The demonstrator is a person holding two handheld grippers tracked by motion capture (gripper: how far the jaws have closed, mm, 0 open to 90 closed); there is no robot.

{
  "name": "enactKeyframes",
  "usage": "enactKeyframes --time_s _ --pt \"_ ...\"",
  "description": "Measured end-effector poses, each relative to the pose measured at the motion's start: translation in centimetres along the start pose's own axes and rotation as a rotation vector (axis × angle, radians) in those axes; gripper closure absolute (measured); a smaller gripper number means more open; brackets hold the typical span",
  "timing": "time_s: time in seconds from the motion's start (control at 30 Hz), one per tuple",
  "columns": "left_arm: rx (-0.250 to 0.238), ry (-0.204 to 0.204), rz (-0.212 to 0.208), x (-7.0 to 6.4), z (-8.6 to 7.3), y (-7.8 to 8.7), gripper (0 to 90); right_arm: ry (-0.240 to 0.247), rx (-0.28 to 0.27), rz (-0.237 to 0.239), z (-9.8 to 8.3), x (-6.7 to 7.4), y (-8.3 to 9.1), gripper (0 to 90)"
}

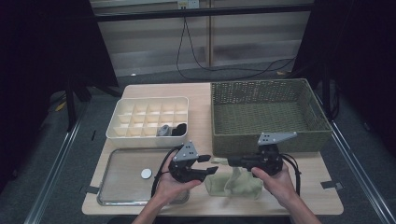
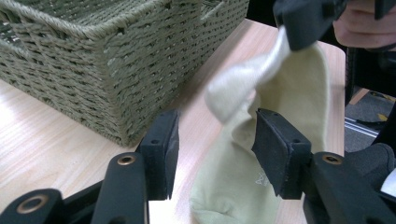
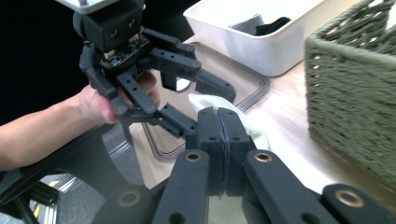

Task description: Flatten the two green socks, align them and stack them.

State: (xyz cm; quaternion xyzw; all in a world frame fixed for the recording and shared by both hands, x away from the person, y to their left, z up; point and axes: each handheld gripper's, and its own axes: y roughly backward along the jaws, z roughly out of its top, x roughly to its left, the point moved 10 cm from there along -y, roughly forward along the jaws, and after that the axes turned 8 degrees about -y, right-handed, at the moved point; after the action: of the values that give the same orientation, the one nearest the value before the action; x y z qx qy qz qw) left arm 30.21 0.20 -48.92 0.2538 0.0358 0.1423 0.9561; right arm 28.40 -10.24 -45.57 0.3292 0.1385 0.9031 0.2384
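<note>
Pale-green sock (image 2: 243, 186) — faint unreadable print — pinched by right gripper (image 3: 225, 154); left gripper (image 2: 215, 144) half-open around it.

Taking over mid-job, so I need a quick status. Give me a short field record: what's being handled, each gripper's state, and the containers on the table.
item: pale green sock, partly lifted off the table
right gripper: jaws shut on a fold of the sock, holding it up
left gripper: jaws apart, one either side of the sock, not yet pressing
basket: woven, green, beside the sock
divided tray: white, two dark items in its near compartments
</note>
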Motion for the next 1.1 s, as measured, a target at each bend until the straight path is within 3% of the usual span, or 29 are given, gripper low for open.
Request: enactKeyframes --time_s 0.1,0.13,0.17,0.23,0.27,0.33,0.43,0.47,0.73,0.87,0.93,1.1 --pt "-0.006 0.000 -0.009 -0.1 0.1 0.1 55.7 0.003 0.007 0.004 -0.2 0.1 -0.3 89.8" --pt "-0.018 -0.003 -0.003 -0.1 0.1 0.1 64.4 -0.001 0.017 0.006 -0.4 0.1 -0.5 89.8" --pt "-0.031 0.009 -0.017 -0.2 0.2 0.1 64.4 -0.001 0.017 0.006 -0.4 0.1 -0.5 89.8" --pt "-0.035 0.001 -0.014 -0.2 0.2 0.1 77.9 -0.003 0.022 0.002 -0.6 -0.1 -0.7 89.8" --pt "-0.033 -0.004 -0.023 -0.3 0.1 0.1 77.9 -0.002 0.025 0.003 -0.7 -0.1 -0.7 89.8" --pt "-0.033 -0.001 -0.038 -0.5 0.0 0.1 86.9 -0.003 0.017 -0.007 -0.6 -0.3 -0.5 89.8" --pt "-0.036 -0.010 -0.069 -1.1 0.2 0.3 88.4 0.001 0.006 -0.021 -0.4 -0.6 -0.2 89.8" --pt "-0.037 -0.019 -0.103 -2.0 0.5 0.3 88.7 0.014 -0.009 -0.049 -0.1 -0.9 0.2 89.8" --pt "-0.004 -0.054 -0.163 -4.0 0.7 0.0 89.2 0.016 -0.021 -0.075 0.1 -2.1 0.6 89.8" --pt "0.037 -0.037 -0.161 -3.5 -0.5 -0.6 89.2 0.006 0.012 -0.102 -1.2 -3.5 -0.7 89.8" --pt "0.056 -0.009 -0.150 -2.7 -1.3 -0.9 89.0 0.001 0.031 -0.105 -1.8 -3.9 -1.4 89.7" --pt "0.085 0.027 -0.133 -1.7 -2.6 -1.5 88.8 0.000 0.049 -0.099 -2.2 -3.9 -2.0 84.6"
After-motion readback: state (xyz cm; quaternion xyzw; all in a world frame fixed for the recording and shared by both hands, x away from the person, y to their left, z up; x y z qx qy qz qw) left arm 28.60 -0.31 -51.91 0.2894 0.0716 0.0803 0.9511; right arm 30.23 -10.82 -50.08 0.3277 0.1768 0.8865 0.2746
